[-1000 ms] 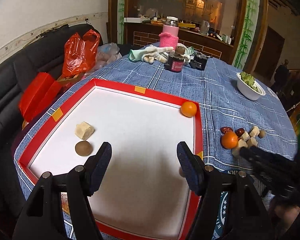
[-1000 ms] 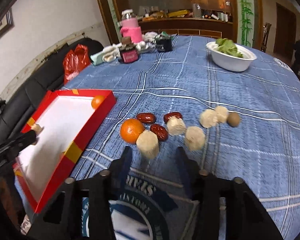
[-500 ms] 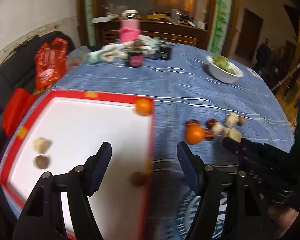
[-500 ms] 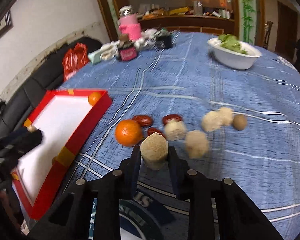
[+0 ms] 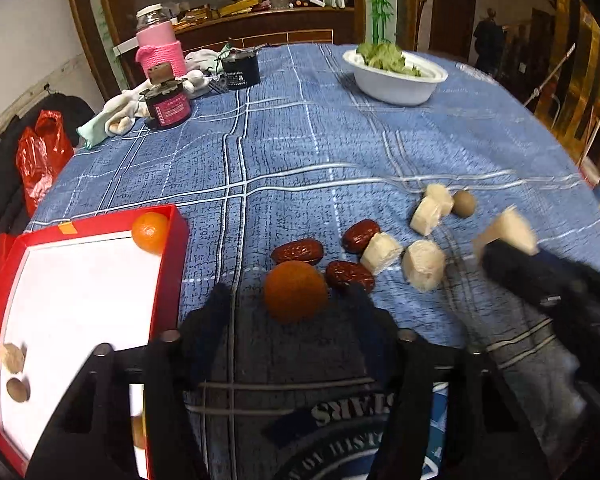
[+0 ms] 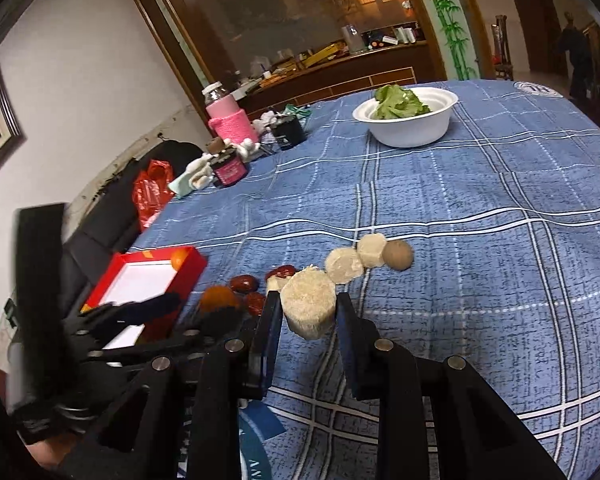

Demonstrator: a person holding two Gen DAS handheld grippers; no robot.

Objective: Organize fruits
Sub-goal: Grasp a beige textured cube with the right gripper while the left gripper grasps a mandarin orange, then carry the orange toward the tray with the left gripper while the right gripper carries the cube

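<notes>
The round surface under a blue plaid cloth (image 5: 300, 152) carries a red-rimmed white tray (image 5: 80, 280) at 9 o'clock. Left tongs (image 5: 288, 300) spread around a round orange fruit (image 5: 295, 291). Right tongs (image 6: 308, 312) pinch a pale fibrous cylinder chunk (image 6: 309, 304), lifted clear.

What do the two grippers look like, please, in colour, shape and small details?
Both are matte black. The left gripper has two flat angular arms, each with round silver rivets, ending in dark padded fingers. The right gripper has the same build: black plates, silver rivets, flat dark finger pads. No cables or printed markings show on either one.
</notes>
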